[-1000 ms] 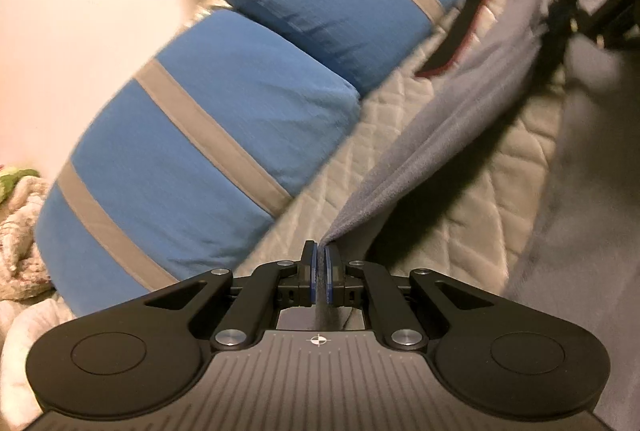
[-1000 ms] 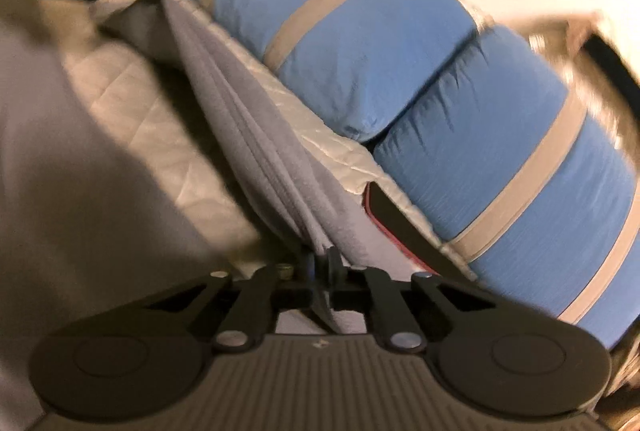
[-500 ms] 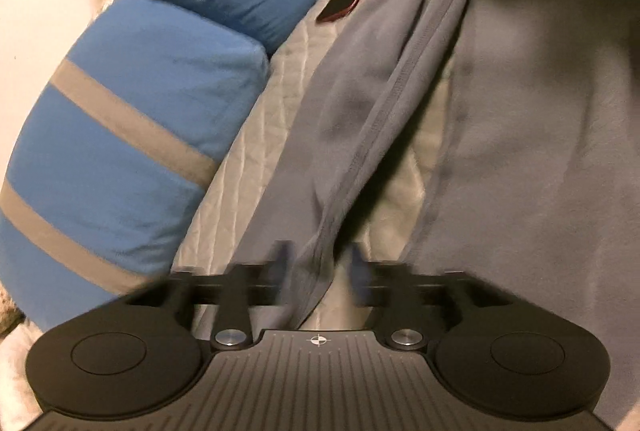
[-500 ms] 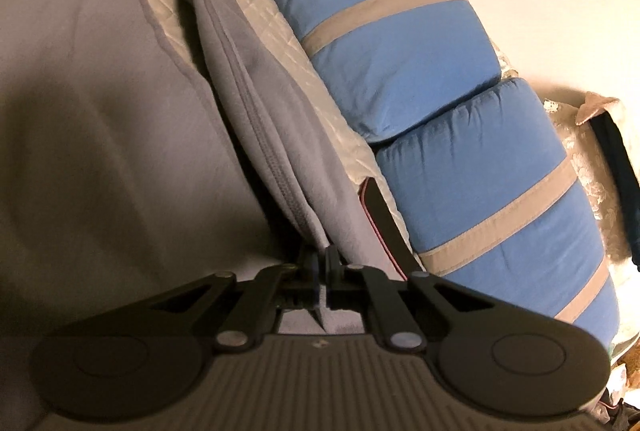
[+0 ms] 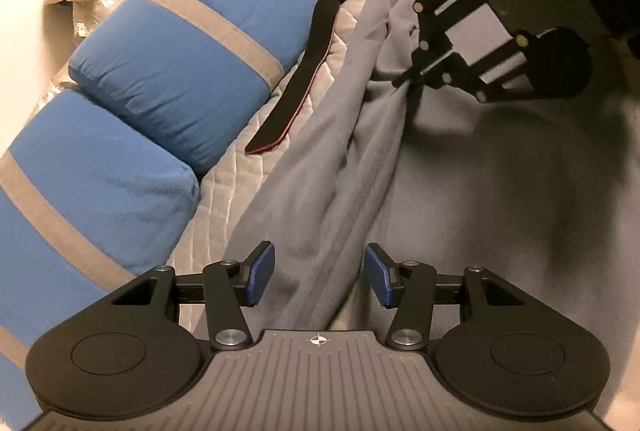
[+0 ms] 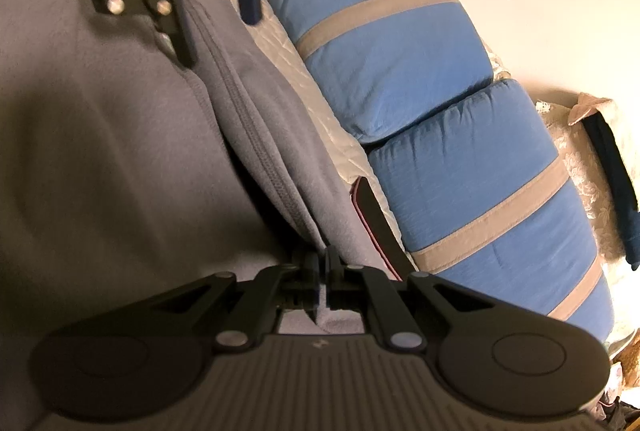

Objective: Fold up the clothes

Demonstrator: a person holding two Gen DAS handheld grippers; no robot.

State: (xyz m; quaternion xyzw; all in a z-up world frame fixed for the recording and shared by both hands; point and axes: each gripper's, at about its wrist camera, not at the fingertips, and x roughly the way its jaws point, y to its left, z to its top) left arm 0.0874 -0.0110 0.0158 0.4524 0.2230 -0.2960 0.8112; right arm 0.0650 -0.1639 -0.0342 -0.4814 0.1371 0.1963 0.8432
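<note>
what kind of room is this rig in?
Probably a bedroom, on a bed: two blue pillows with grey stripes lie along a quilted cover, and a grey garment is spread across it.

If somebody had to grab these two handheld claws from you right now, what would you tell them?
Left gripper: fingers open, holding nothing; the grey garment lies between them.
Right gripper: fingers shut on the garment's folded edge, pinching it at the far end.
The garment is spread on the quilted bed cover, beside two blue striped pillows. A black strap lies alongside the fold.
Done: one long edge is folded over onto the garment's body.
Left: release the right side, smooth, and probably make the further folds.
</note>
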